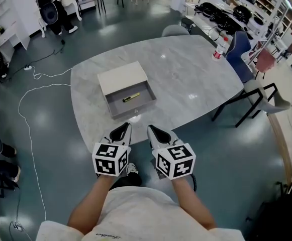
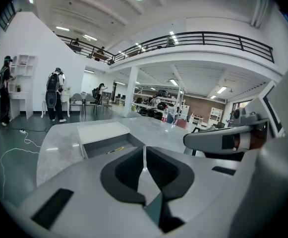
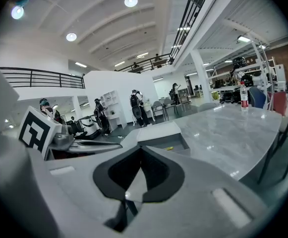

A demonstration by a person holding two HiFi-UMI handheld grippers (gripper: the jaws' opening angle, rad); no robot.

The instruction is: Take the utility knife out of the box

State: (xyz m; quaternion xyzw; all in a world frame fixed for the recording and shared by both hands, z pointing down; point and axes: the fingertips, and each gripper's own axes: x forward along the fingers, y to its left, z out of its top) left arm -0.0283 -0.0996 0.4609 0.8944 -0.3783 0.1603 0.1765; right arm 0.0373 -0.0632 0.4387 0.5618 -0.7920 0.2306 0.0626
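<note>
Both grippers side by side at near edge of grey marble table (image 1: pixel 196 84), pointing toward box (image 1: pixel 121 78), well short of it. Left gripper (image 1: pixel 121 132): jaws pressed together, nothing between. Right gripper (image 1: pixel 156 133): same, closed and empty. Box drawer stands pulled open; yellow utility knife (image 1: pixel 131 98) lies flat inside, untouched. Bottle (image 1: pixel 218 48) at far right table corner.
</note>
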